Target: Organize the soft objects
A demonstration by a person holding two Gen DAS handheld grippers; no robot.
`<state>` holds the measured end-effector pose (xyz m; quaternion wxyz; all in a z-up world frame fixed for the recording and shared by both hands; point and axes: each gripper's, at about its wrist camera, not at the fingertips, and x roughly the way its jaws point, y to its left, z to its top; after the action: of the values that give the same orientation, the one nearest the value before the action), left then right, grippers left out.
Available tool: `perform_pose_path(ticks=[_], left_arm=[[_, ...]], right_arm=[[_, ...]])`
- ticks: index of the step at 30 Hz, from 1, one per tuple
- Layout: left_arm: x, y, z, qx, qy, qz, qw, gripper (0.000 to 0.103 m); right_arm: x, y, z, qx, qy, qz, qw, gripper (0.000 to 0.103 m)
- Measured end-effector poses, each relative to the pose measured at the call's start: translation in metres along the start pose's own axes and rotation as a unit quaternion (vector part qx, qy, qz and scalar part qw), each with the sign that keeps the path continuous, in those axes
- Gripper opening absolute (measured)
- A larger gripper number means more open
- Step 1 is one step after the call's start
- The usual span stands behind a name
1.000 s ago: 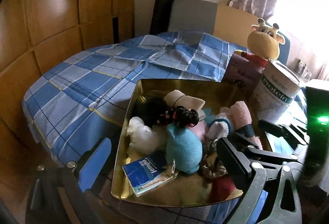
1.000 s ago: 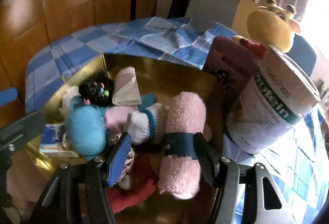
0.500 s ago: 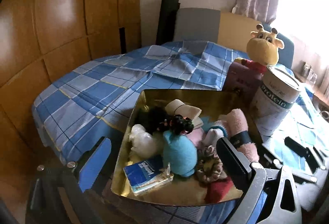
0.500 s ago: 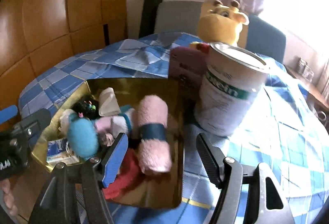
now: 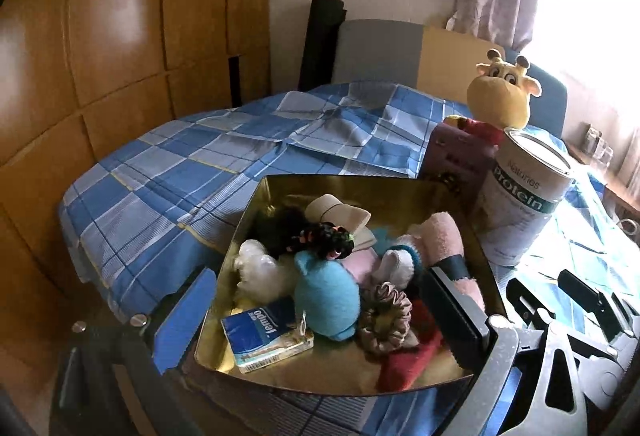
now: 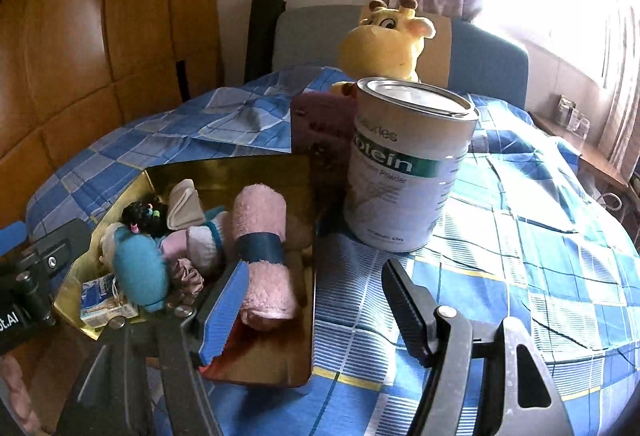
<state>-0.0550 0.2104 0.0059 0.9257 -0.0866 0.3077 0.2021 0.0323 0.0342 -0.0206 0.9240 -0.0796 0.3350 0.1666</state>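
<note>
A gold tray (image 5: 256, 204) on the blue checked cloth holds several soft things: a pink rolled towel with a dark band (image 6: 260, 236), a teal plush (image 5: 326, 296), a white sock (image 5: 396, 264), a scrunchie (image 5: 386, 320), a red cloth (image 5: 408, 360), a beige roll (image 5: 336, 212) and a tissue pack (image 5: 264, 332). My left gripper (image 5: 320, 316) hovers open over the tray's near edge, gripping nothing. My right gripper (image 6: 316, 312) is open and empty, straddling the tray's right rim, with the pink towel just left of its blue pad.
A white protein tin (image 6: 408, 164) stands right of the tray, with a purple box (image 6: 320, 128) and a yellow giraffe plush (image 6: 384, 40) behind it. Chairs and a wooden wall close off the far side. Bare checked cloth (image 6: 520, 256) spreads to the right.
The right gripper came off the pink towel, leaving it in the tray, and drew back to the right, rolling. The left gripper backed away slightly, so the tray looks smaller.
</note>
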Motion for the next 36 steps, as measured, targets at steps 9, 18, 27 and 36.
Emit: perform_pose_path(ticks=[9, 18, 27, 36], left_arm=[[0.0011, 0.0011, -0.0005, 0.001, 0.002, 0.001, 1.0000, 0.103], [0.0010, 0.0009, -0.0020, 0.002, 0.007, -0.002, 1.0000, 0.103], [0.0009, 0.0017, -0.0024, 0.001, 0.007, -0.002, 1.0000, 0.103], [-0.0002, 0.0024, -0.0037, 0.000, 0.006, -0.005, 1.0000, 0.103]], right_arm=[[0.0006, 0.0000, -0.0026, 0.001, 0.004, 0.000, 1.000, 0.070], [-0.0002, 0.0002, -0.0032, 0.002, 0.005, 0.001, 1.000, 0.070], [-0.0002, 0.0008, -0.0036, 0.003, 0.005, 0.001, 1.000, 0.070], [-0.0015, 0.0009, -0.0038, 0.003, 0.004, 0.002, 1.000, 0.070]])
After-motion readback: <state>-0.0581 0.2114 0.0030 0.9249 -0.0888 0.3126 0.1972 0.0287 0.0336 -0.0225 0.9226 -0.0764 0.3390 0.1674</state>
